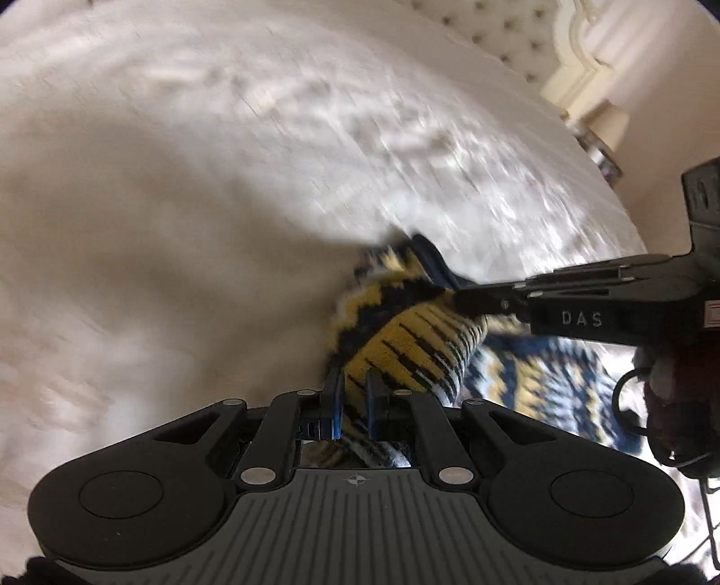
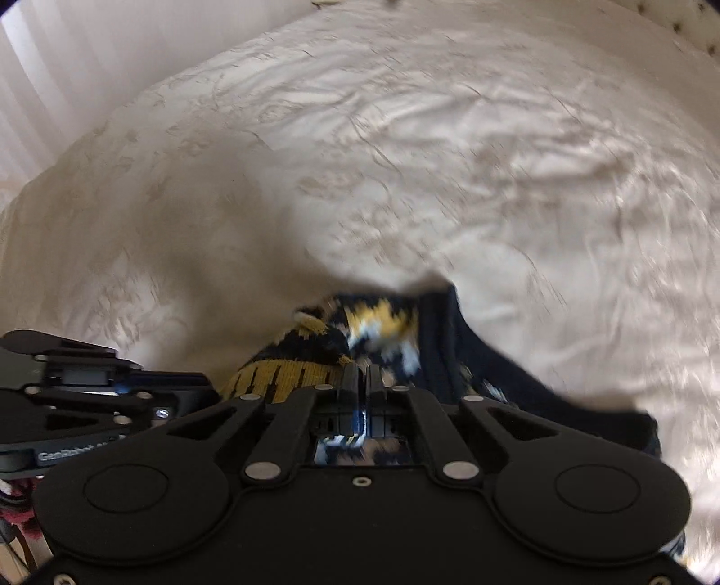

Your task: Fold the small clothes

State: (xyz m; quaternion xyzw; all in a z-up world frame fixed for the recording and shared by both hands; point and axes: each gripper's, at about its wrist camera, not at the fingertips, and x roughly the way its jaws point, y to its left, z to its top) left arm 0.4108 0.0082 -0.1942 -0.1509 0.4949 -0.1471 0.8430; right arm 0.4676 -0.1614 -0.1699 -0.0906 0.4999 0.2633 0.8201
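Note:
A small knitted garment (image 1: 405, 342), patterned in yellow, navy and white, hangs above a cream bedspread (image 1: 202, 202). My left gripper (image 1: 354, 382) is shut on its yellow-striped edge. My right gripper (image 1: 468, 299) comes in from the right in the left wrist view and pinches the same garment a little further along. In the right wrist view my right gripper (image 2: 362, 378) is shut on the garment (image 2: 387, 333), whose navy edge (image 2: 486, 360) trails off to the right. The left gripper's body (image 2: 90, 396) sits close at the lower left.
The cream embroidered bedspread (image 2: 405, 157) fills both views. A tufted headboard (image 1: 508, 36) and a cream bedside cabinet (image 1: 585, 76) stand at the top right of the left wrist view. A white curtain (image 2: 54, 76) hangs at the upper left of the right wrist view.

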